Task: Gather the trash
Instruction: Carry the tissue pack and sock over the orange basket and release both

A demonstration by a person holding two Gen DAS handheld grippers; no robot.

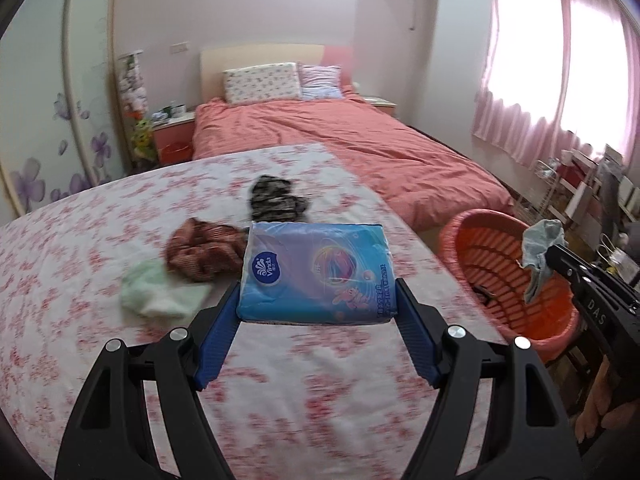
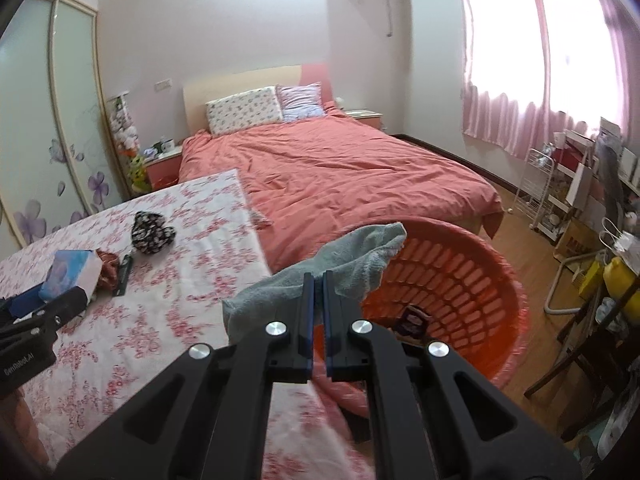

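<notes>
A blue tissue pack (image 1: 316, 274) is clamped between the pads of the left gripper (image 1: 318, 308), whose jaws are spread wide because the pack is gripped across its broad side; it is held clear above the flowered tabletop (image 1: 80, 320), probably so that it can be carried rather than dragged. The jaws of the right gripper (image 2: 316, 280) are closed almost together on a grey-blue cloth (image 2: 340, 264), which is pinched near its middle so that both ends hang free, one over the near table edge, the other towards the orange basket (image 2: 492, 276).

The basket is set just to the right of the table, apparently so that things can be dropped in without a long reach. A small dark packet (image 2: 412, 320) is already seen at its bottom.

Left on the table, beyond the held pack, are a pale green cloth (image 1: 160, 294), a reddish patterned cloth (image 1: 206, 252) and, farther off, a black-and-white patterned bundle (image 1: 276, 198). From the right wrist view a thin dark object (image 2: 123, 274) is seen beside the reddish cloth; what it is cannot be told.

The task is judged partly done: two items are in hand, and several are still to be gathered. A bed with a salmon cover (image 2: 340, 176) stands at the far side.
</notes>
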